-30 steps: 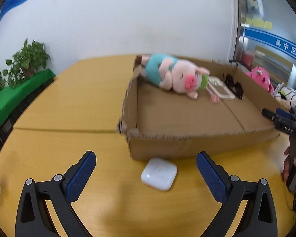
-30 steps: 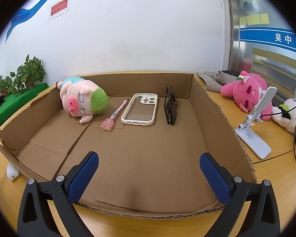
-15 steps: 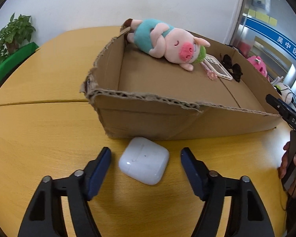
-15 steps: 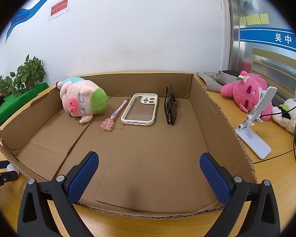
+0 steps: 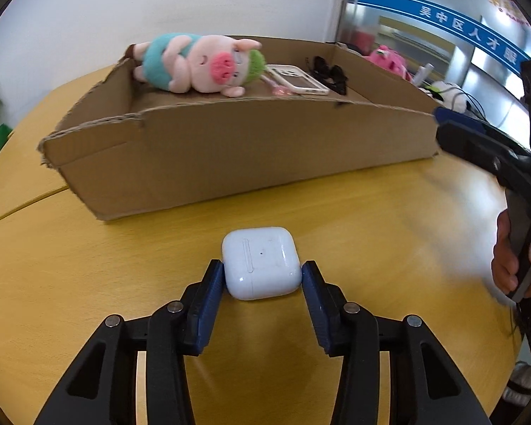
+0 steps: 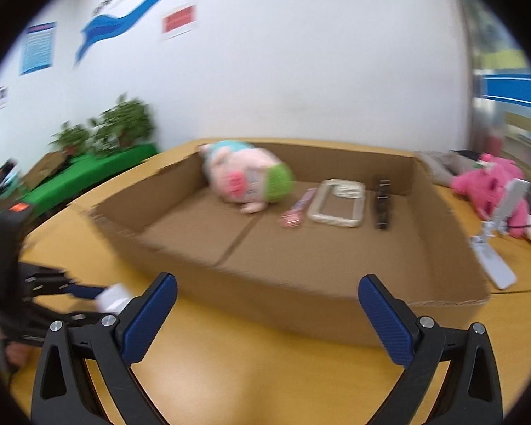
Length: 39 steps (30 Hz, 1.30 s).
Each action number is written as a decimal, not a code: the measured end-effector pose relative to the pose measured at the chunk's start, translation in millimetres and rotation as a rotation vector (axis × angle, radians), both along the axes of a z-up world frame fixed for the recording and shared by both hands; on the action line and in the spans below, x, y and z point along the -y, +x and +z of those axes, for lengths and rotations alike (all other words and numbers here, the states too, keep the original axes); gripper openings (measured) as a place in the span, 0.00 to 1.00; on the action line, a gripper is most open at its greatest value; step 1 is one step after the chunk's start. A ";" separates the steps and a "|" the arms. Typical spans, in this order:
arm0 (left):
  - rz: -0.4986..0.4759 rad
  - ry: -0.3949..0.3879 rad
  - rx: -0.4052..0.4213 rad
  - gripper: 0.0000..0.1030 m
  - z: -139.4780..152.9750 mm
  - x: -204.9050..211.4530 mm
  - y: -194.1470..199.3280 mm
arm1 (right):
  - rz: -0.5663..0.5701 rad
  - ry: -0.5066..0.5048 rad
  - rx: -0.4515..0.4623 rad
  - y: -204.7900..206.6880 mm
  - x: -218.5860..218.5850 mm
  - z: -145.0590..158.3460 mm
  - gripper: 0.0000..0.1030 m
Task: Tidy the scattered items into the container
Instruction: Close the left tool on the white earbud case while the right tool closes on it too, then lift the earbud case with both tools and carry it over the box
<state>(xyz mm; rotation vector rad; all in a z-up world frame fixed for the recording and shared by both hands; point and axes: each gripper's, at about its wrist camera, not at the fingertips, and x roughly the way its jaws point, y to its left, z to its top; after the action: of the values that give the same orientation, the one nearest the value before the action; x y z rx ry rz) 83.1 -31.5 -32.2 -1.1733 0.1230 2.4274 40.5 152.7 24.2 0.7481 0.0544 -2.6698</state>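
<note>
My left gripper (image 5: 262, 276) is shut on a white earbud case (image 5: 260, 262) that rests on the yellow table just in front of the cardboard box (image 5: 230, 156). The box holds a pink pig plush (image 5: 198, 63), a phone case (image 5: 297, 79), a pink pen (image 5: 276, 86) and black sunglasses (image 5: 331, 74). My right gripper (image 6: 267, 304) is open and empty, hovering in front of the box's near wall (image 6: 265, 294). In the right wrist view the left gripper (image 6: 85, 299) with the case (image 6: 113, 299) shows at the left.
A pink plush toy (image 6: 492, 184) and a white phone stand (image 6: 495, 244) lie right of the box. Potted plants (image 6: 120, 127) stand on a green ledge at the far left. The right gripper (image 5: 492, 156) and its hand show at the left wrist view's right edge.
My left gripper moved in on the earbud case and closed on its sides. My right gripper pulled back and swung left, out of the box to in front of its near wall.
</note>
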 end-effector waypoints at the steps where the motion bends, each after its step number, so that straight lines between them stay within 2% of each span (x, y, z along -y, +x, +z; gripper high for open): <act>1: -0.024 -0.002 0.002 0.47 0.4 -4.1 3.0 | 0.051 -0.010 0.034 0.9 8.3 -0.5 0.99; 4: -0.110 -0.008 0.004 0.47 0.9 -18.7 14.0 | 0.216 -0.092 0.197 -5.9 28.7 -7.6 0.99; 7: -0.193 -0.008 0.001 0.47 1.3 -30.4 24.5 | 0.314 -0.146 0.302 -12.2 37.1 -16.7 0.99; 9: -0.230 -0.017 -0.005 0.47 1.8 -36.8 29.3 | 0.362 -0.124 0.378 -17.3 44.6 -26.3 0.99; 13: -0.284 -0.029 -0.009 0.47 2.4 -47.2 38.3 | 0.419 0.006 0.485 -21.9 62.6 -46.2 0.98; 16: -0.296 -0.038 -0.014 0.47 3.0 -50.3 42.4 | 0.423 0.040 0.491 -21.2 67.8 -49.8 0.95; 19: -0.300 -0.036 -0.017 0.47 4.7 -51.8 42.6 | 0.416 0.095 0.474 -17.8 71.8 -49.2 0.83; 21: -0.310 -0.047 -0.025 0.47 5.4 -55.5 43.4 | 0.427 0.101 0.480 -15.9 71.9 -48.4 0.65; 22: -0.316 -0.055 -0.030 0.46 4.9 -57.8 44.0 | 0.439 0.095 0.490 -14.4 71.2 -47.9 0.59; 23: -0.322 -0.065 -0.034 0.46 4.0 -60.5 44.5 | 0.450 0.089 0.500 -11.9 71.1 -47.9 0.48; 24: -0.325 -0.072 -0.039 0.46 3.1 -61.8 44.5 | 0.454 0.094 0.503 -9.2 72.2 -47.8 0.42; 26: -0.325 -0.072 -0.050 0.46 3.9 -62.3 44.9 | 0.442 0.116 0.489 -2.3 72.4 -46.9 0.42; 30: -0.309 -0.038 -0.088 0.46 18.0 -55.9 42.6 | 0.420 0.076 0.471 -2.7 68.3 -36.5 0.42; 39: -0.289 -0.059 -0.231 0.46 71.3 -49.1 27.1 | 0.409 0.112 0.334 -13.5 81.1 21.9 0.42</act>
<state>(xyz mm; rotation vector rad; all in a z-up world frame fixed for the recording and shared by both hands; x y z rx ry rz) 110.2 17.6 39.1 -0.8284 0.4074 2.3034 27.0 71.6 46.1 1.0794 0.2430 -2.1442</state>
